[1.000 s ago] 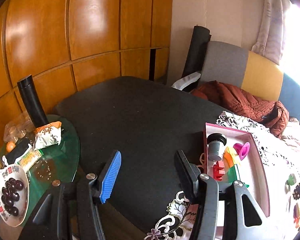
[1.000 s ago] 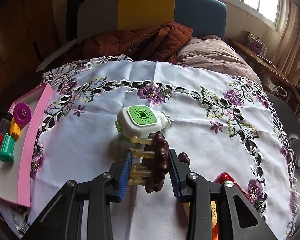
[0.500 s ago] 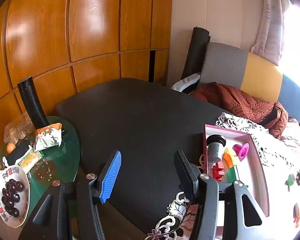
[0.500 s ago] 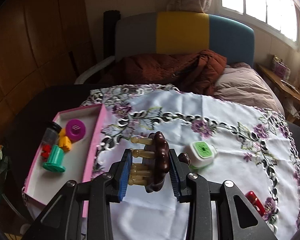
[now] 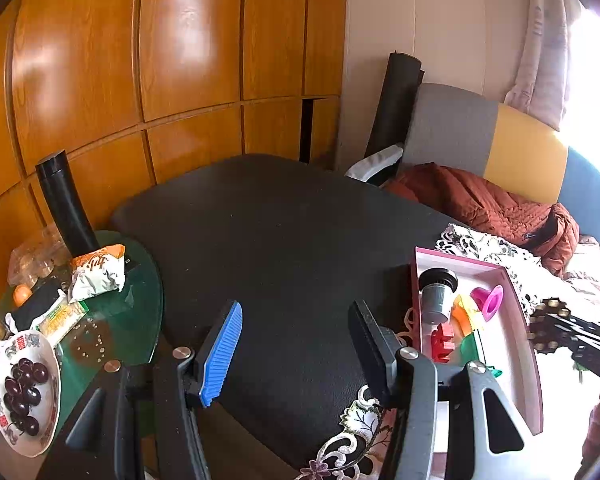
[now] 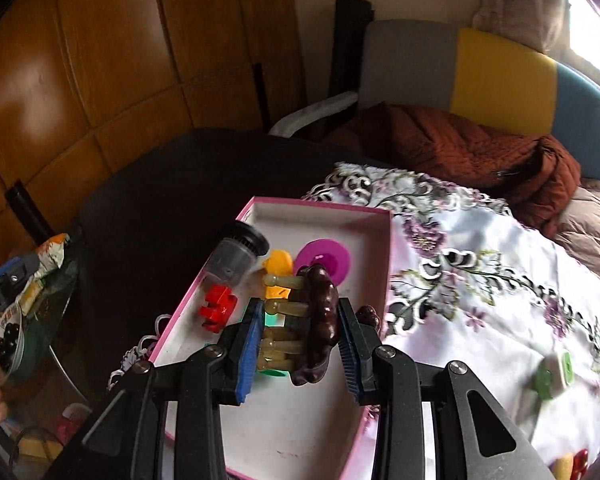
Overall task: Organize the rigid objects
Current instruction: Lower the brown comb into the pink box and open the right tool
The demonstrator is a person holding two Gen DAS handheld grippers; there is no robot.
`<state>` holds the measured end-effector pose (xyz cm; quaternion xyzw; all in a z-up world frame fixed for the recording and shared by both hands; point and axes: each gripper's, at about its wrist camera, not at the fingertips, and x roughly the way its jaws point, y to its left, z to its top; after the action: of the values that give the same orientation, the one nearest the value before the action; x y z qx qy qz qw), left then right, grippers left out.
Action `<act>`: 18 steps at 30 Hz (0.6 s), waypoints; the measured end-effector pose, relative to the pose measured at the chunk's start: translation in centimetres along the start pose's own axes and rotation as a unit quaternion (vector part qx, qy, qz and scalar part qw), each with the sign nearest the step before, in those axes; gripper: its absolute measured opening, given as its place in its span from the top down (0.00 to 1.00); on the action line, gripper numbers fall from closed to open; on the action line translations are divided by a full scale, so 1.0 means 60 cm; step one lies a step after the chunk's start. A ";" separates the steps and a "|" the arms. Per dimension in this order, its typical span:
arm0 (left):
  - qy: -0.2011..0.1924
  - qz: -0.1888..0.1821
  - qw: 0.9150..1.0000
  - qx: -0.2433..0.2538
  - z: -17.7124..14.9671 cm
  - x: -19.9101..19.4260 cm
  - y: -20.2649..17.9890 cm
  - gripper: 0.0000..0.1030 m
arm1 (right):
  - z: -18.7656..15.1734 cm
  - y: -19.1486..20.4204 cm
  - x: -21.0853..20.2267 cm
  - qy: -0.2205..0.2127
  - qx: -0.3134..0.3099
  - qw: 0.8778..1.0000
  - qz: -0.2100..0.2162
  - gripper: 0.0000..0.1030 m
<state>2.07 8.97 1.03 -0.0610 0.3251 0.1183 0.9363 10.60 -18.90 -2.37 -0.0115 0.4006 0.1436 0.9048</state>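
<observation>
The right gripper [image 6: 298, 334] pinches a dark brown wooden massage comb with pale rounded prongs [image 6: 320, 312] between its blue-padded fingers, holding it in the air above the shallow pink-rimmed box with a white floor [image 6: 380, 264]. The prongs point left, towards the blue pad. Down in that box lie a grey cylindrical jar with a black ribbed cap [image 6: 238, 254], a red toothed plastic block [image 6: 217, 306], a yellow-orange plastic piece [image 6: 278, 266] and a magenta round disc [image 6: 326, 258], all bunched at the far end; a green piece shows only partly behind the comb. The box sits at the edge of the white floral embroidered tablecloth [image 6: 480, 280], beside the bare black tabletop [image 5: 280, 240]. Out on the cloth, well apart from the box, rests a white and green square device [image 6: 554, 370]. The left gripper [image 5: 296, 344] hangs spread wide over the black tabletop, holding nothing, with the box just to its right. The comb shows at the right edge of the left wrist view.
</observation>
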 end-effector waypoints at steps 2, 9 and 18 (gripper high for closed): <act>0.002 -0.001 1.000 0.000 -0.001 0.002 0.000 0.46 | 0.004 0.010 0.027 0.017 -0.006 1.000 0.002 0.65; 0.011 -0.005 1.000 0.003 -0.007 0.009 -0.004 0.46 | 0.013 0.012 0.097 0.054 0.001 0.998 -0.022 0.64; 0.025 -0.022 0.999 0.015 -0.018 0.013 -0.022 0.46 | 0.014 -0.014 0.089 0.043 0.050 0.998 0.003 0.49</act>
<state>2.37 7.63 -0.24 -0.0565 0.3484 0.0915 0.9312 14.83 -18.28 -5.74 0.0290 0.4461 0.1252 0.8857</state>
